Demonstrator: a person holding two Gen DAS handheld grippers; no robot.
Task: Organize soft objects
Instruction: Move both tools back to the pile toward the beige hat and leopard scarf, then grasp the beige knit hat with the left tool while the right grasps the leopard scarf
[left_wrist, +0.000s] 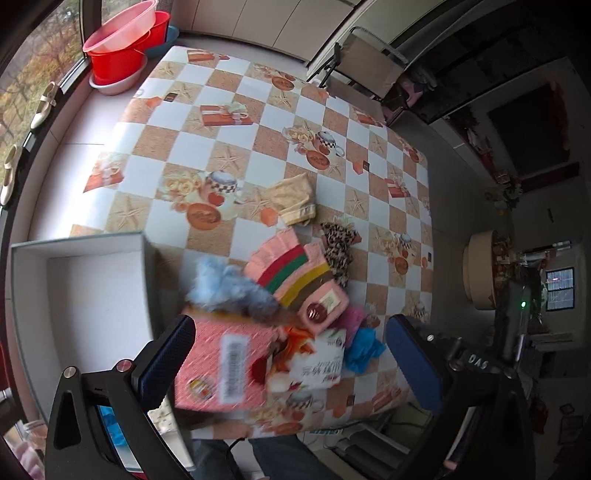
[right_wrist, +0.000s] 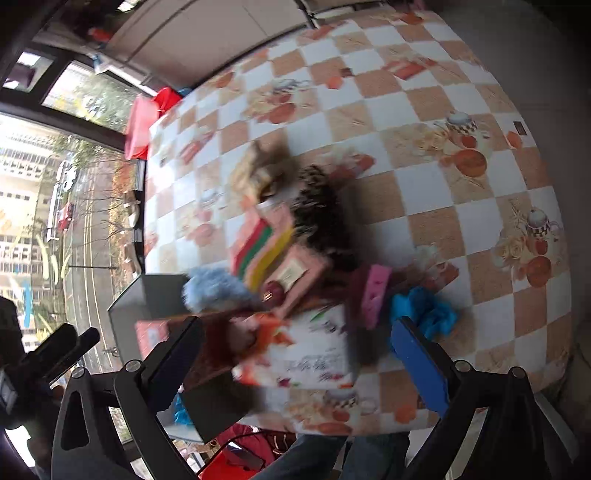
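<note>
On the checkered tablecloth (left_wrist: 258, 122) we see the soft things heaped together near the table's front edge. From the left wrist view, a pink striped knit piece (left_wrist: 295, 273) lies in the middle of the heap, with a fluffy blue item (left_wrist: 229, 286) touching its left side and a leopard-print cloth (left_wrist: 338, 251) just beside it on the right. A folded beige cloth (left_wrist: 293, 199) sits a little farther back, apart from the rest. A small pink item (left_wrist: 352, 319) and a crumpled bright blue cloth (left_wrist: 364, 349) lie toward the right of the heap. Two printed packets, one pink (left_wrist: 221, 365) and one white (left_wrist: 317, 367), rest closest to us, the pink one blurred. A white open box (left_wrist: 81, 288) stands on the table just left of the heap, its inside bare where we can see it.

Our left gripper (left_wrist: 291, 363) hangs above the packets with its jaws spread wide, holding nothing. Our right gripper (right_wrist: 295, 354) likewise has its jaws wide apart over the white packet (right_wrist: 314, 354), gripping nothing; that view is heavily blurred. Stacked red basins (left_wrist: 122, 48) stand by the window beyond the table's far corner.
</note>
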